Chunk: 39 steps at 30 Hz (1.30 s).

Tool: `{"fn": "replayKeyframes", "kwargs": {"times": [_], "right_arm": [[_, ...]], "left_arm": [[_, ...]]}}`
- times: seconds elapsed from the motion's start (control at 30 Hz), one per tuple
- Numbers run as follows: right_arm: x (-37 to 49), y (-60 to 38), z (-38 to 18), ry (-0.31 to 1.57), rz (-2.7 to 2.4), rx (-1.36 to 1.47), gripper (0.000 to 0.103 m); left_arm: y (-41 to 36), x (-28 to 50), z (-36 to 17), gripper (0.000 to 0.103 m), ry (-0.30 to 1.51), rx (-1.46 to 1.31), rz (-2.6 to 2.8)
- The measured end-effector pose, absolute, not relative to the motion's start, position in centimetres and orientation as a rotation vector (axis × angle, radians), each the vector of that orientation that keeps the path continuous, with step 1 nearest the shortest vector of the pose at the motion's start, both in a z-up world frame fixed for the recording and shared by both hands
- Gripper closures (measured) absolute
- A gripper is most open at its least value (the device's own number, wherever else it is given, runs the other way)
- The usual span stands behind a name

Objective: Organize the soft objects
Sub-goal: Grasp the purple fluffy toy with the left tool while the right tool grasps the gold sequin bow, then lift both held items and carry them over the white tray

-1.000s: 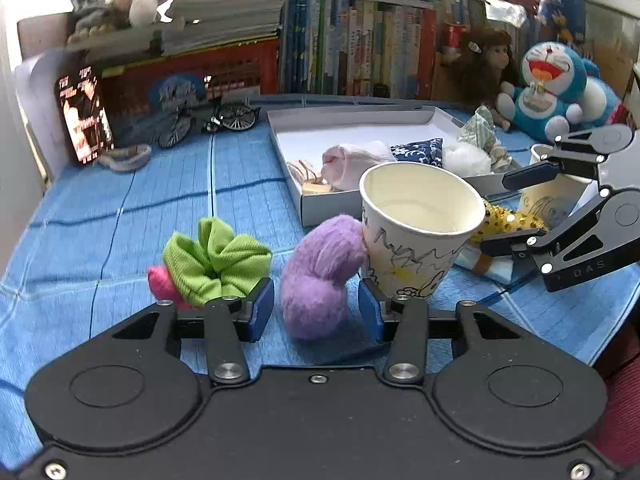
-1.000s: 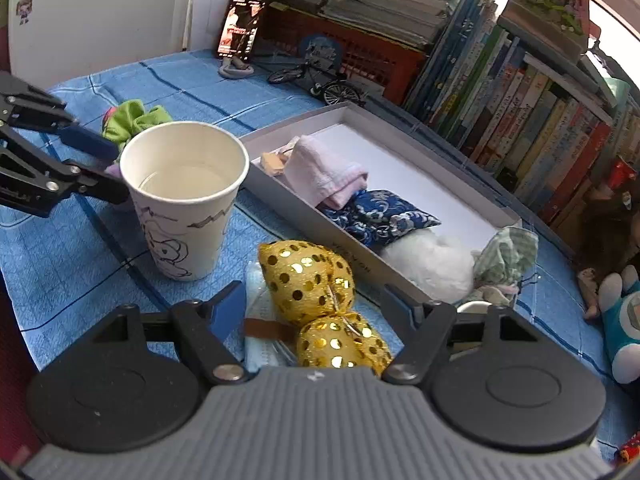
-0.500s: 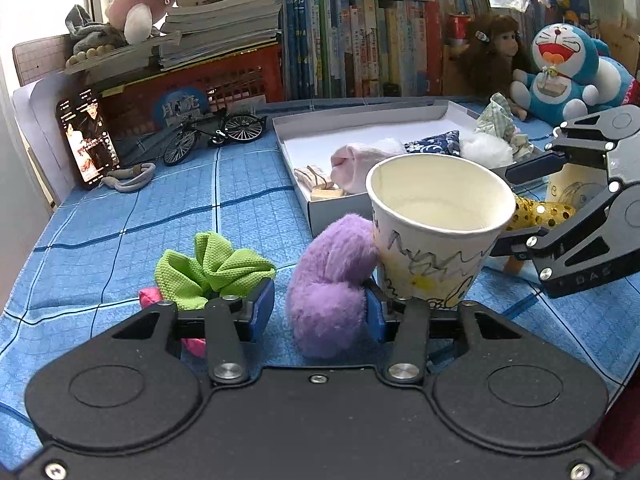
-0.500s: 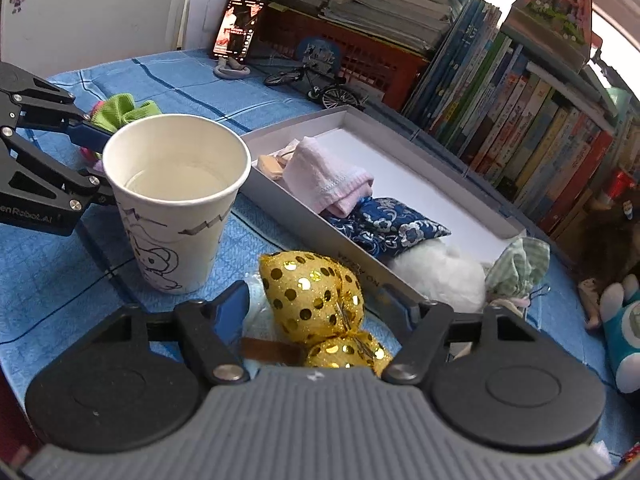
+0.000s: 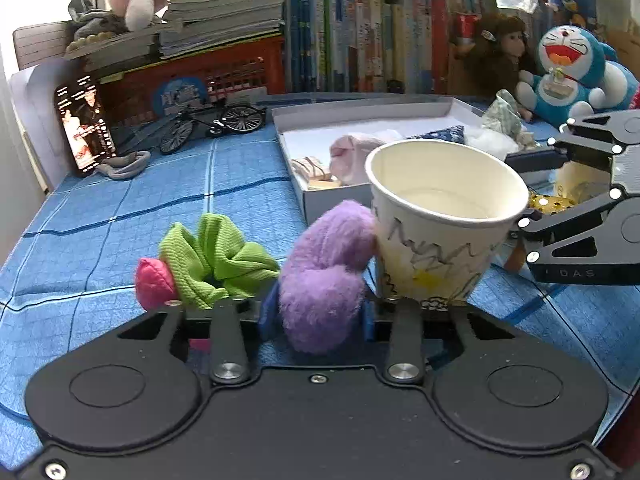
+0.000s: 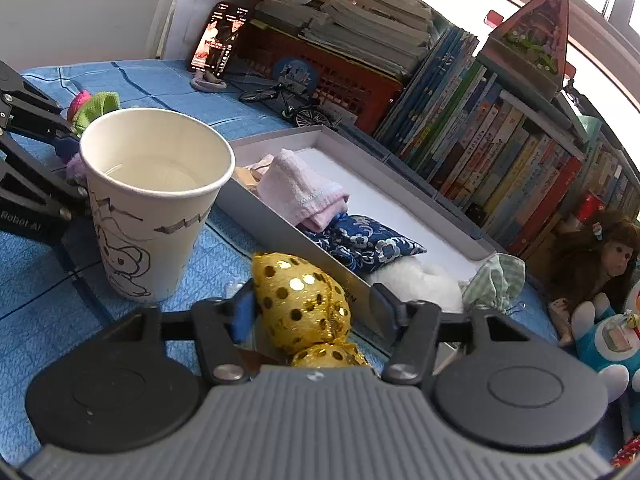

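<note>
The left hand-held gripper [image 5: 316,316] was closing its jaws on a fuzzy purple toy [image 5: 326,276], and both blue pads already pressed into its sides. The toy sat on the blue checked cloth of the worktop [image 5: 120,208], leaning against a paper cup [image 5: 440,220] with a doodle on it. Just to the toy's left lay a green scrunchie [image 5: 216,258] touching a small pink cushion [image 5: 152,284].

The right hand-held gripper [image 6: 314,312] was closing too, with a gold sequinned pouch [image 6: 302,300] between its jaws; the left pad touched the pouch, while the right one stood apart from it. The pouch lay on the cloth just beside the near wall of a shallow grey box [image 6: 280,232]. Inside the box, along that wall, were a folded pink cloth [image 6: 300,192], a blue flowered cushion [image 6: 360,240] and something white and fluffy [image 6: 420,280].
</note>
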State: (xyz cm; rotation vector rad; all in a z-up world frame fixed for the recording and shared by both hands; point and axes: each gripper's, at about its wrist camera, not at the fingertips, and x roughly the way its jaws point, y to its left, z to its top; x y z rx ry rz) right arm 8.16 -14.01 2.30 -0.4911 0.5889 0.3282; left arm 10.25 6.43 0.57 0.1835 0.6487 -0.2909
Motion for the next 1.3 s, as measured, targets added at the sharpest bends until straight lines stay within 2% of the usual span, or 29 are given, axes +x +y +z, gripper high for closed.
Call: {"fn": "replayKeyframes", "kwargs": {"times": [0.2, 0.27, 0.73, 1.3], "right_arm": [[8.0, -14.2, 3.0, 0.573, 0.323, -0.445, 0.070], [8.0, -14.2, 3.3, 0.570, 0.327, -0.430, 0.073], [7.3, -15.0, 5.8, 0.532, 0.337, -0.338, 0.074], [11.0, -20.5, 11.5, 0.593, 0.345, 0.136, 0.076]], "left_arm": [[6.8, 9.9, 1.5, 0.068, 0.619, 0.176, -0.265], [7.0, 9.7, 2.1, 0.068, 0.605, 0.177, -0.256], [9.1, 9.5, 5.1, 0.069, 0.577, 0.079, -0.212], [9.7, 13.4, 11.4, 0.069, 0.576, -0.096, -0.290]]}}
